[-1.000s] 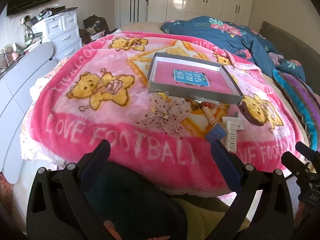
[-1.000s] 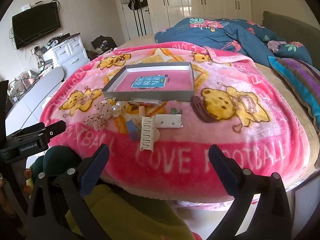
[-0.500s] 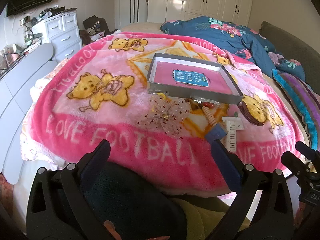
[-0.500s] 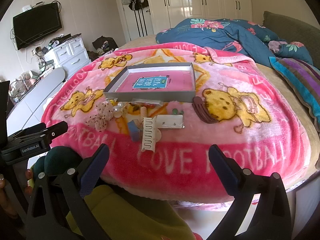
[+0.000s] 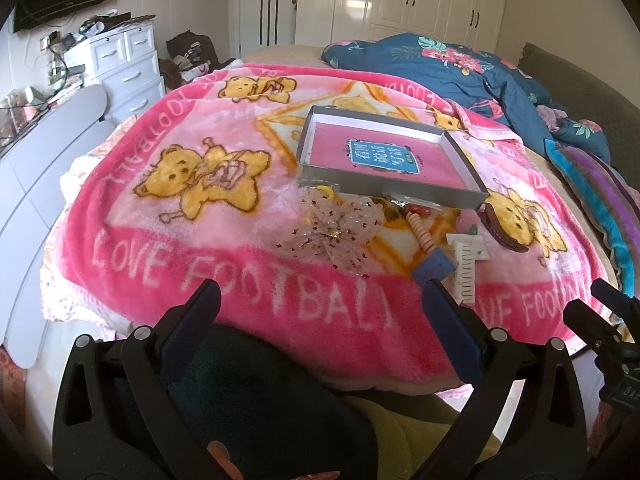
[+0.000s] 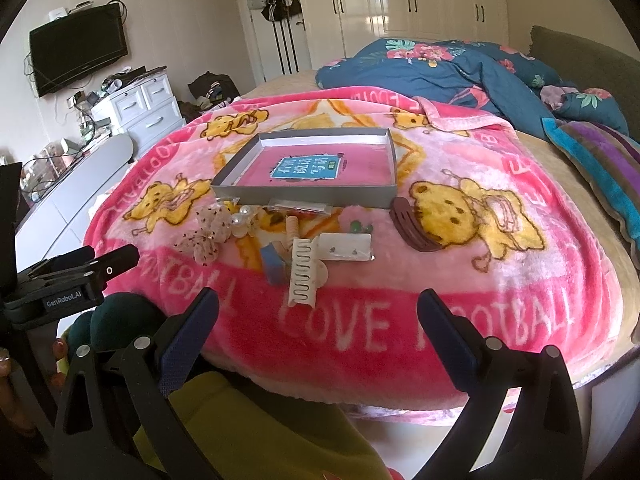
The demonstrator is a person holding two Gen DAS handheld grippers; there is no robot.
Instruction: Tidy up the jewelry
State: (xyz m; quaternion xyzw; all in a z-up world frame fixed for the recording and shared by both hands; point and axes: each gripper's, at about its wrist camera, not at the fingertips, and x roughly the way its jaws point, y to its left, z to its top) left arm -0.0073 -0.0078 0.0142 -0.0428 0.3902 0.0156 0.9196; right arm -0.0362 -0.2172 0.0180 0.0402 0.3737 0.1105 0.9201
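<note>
- Left wrist view: almost nothing had changed over the last second; left gripper (image 5: pixel 320 300) stayed wide open and empty, held short of the bed edge. Task judged not yet begun.
- Grey box (image 5: pixel 320 170) sat at 12 o'clock, only a pink book with a teal label inside; label characters too small to read.
- Jewelry lay in front of the box, untouched: sheer bow (image 5: pixel 336 232) at 12, bead strand (image 5: pixel 422 232) and white comb clip (image 5: pixel 466 276) at 1.
- Blanket (image 5: pixel 140 264) read "LOVE FOOTBALL".
- Right wrist view: camera had edged slightly closer; right gripper (image 6: pixel 318 306) wide open, holding nothing.
- Comb clip (image 6: pixel 303 272) at 12, nearest the claw; earring card (image 6: pixel 346 247) and brown comb (image 6: pixel 412 228) at 1; pearl piece (image 6: pixel 244 220) at 11.
- Left gripper's body at 9 read "GenRobot.AI".
</note>
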